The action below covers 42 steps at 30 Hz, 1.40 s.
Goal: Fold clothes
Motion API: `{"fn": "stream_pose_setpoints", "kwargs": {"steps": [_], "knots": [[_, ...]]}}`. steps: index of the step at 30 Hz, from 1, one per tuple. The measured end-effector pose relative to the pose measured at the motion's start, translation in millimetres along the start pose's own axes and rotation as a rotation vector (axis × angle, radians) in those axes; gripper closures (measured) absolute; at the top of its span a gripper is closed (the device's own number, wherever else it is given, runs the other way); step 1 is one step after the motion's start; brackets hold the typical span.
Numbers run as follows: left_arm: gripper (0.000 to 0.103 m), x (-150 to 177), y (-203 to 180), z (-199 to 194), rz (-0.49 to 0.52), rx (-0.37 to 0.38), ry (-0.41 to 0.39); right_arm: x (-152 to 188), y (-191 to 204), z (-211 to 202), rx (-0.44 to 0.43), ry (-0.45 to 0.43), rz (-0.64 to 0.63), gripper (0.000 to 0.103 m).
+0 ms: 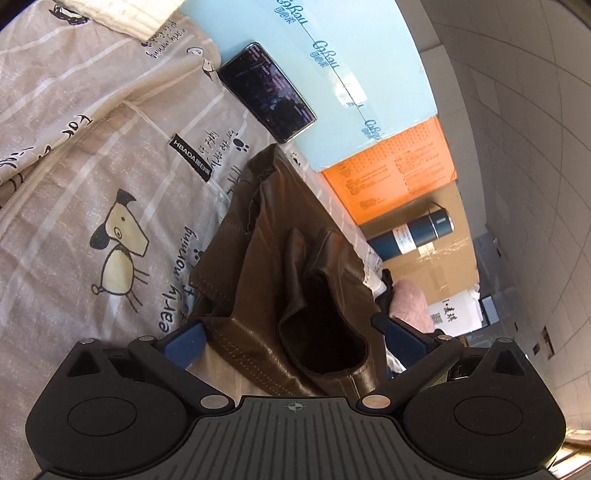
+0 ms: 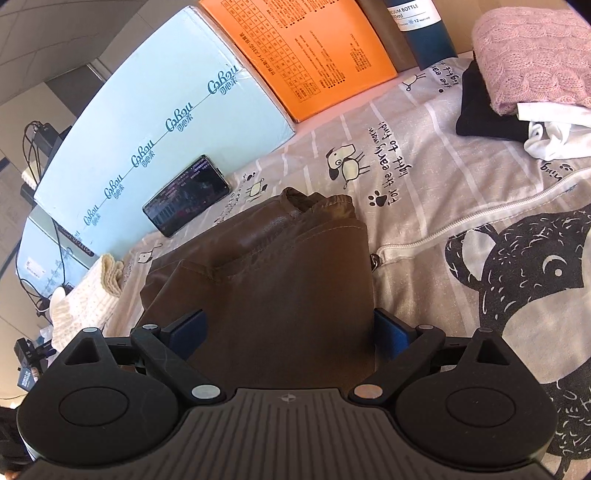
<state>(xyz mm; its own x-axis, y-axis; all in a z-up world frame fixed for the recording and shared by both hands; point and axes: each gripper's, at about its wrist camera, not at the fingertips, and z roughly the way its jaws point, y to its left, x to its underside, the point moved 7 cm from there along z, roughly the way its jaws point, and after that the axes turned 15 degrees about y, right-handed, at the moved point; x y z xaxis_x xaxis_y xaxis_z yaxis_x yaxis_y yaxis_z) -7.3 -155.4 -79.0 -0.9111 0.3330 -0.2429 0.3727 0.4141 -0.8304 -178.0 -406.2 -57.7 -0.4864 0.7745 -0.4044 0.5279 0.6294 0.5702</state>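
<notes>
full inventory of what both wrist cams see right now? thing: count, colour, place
brown garment: 1, brown leather-look, bundled on the bedsheet in front of both grippers
bedsheet: 1, grey-beige with cartoon dogs, under everything
phone: 1, black, screen lit, against the light blue box
light blue box: 1, pale blue, back edge
orange box: 1, orange, beside the blue box
vacuum bottle: 1, dark blue, white label, by the orange box
pink knit: 1, pink, folded atop a pile
black garment: 1, black, under the pink knit
white garment: 1, white, same pile
cream knit: 1, cream, near the phone side
left gripper: 1, black, blue pads, open around the brown garment
right gripper: 1, same, open over it
</notes>
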Motion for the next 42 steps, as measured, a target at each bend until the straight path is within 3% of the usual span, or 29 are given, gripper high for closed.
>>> {"fn": "stream_pose_setpoints", "kwargs": {"steps": [6, 12, 16, 20, 21, 24, 27, 29, 31, 33, 34, 35, 36, 38, 42], "knots": [[0.000, -10.1, 1.1, 3.9, -0.038, -0.027, -0.038, -0.1, 0.0, 0.9, 0.000, -0.003, -0.007, 0.008], [0.000, 2.8, 0.7, -4.8, -0.089, -0.059, -0.038, -3.5, -7.1, -5.8, 0.009, -0.035, 0.010, 0.008], [0.000, -2.5, 0.1, 2.8, -0.067, -0.071, -0.062, -9.5, -9.0, -4.3, 0.025, -0.042, 0.017, 0.008], [0.000, -13.0, -4.1, 12.2, -0.057, -0.014, -0.092, -9.9, -5.2, -0.9, 0.010, -0.033, 0.006, 0.005], [0.000, -14.6, -7.0, 14.6, -0.045, 0.026, -0.097, -8.7, -4.6, -0.1, -0.020, -0.020, 0.012, 0.006], [0.000, -7.2, -31.3, 27.9, 0.044, 0.192, 0.002, -3.5, -2.0, 3.1, -0.131, 0.031, 0.031, 0.007], [0.000, -8.5, -41.4, 42.2, 0.160, 0.104, 0.001, -0.7, -0.6, 2.5, -0.137, 0.018, 0.011, 0.008], [0.002, -15.4, -32.7, 51.2, 0.137, 0.065, 0.001, 0.8, -1.5, 1.5, -0.148, 0.011, 0.013, 0.013], [0.003, -18.9, -29.7, 52.4, 0.146, 0.063, -0.028, 2.9, -3.6, 0.8, -0.147, -0.003, 0.012, 0.027], [0.011, -16.9, -29.5, 52.2, 0.191, 0.024, -0.064, 5.0, -4.7, 1.8, -0.119, -0.030, 0.006, 0.041], [0.024, -15.6, -28.2, 53.3, 0.209, -0.021, -0.076, 6.0, -5.0, 2.4, -0.103, -0.045, 0.002, 0.049], [0.036, -14.5, -27.1, 54.4, 0.229, -0.067, -0.089, 7.3, -4.7, 3.1, -0.084, -0.062, -0.003, 0.052], [0.041, -14.2, -26.2, 54.6, 0.247, -0.103, -0.099, 8.7, -3.9, 3.9, -0.063, -0.080, -0.011, 0.055], [0.059, -13.2, -27.7, 52.3, 0.282, -0.135, -0.122, 13.6, -0.4, 4.5, -0.021, -0.117, -0.048, 0.059], [0.069, -10.4, -32.3, 43.9, 0.338, -0.156, -0.167, 20.3, 7.1, 0.4, -0.003, -0.157, -0.097, 0.068]]}}
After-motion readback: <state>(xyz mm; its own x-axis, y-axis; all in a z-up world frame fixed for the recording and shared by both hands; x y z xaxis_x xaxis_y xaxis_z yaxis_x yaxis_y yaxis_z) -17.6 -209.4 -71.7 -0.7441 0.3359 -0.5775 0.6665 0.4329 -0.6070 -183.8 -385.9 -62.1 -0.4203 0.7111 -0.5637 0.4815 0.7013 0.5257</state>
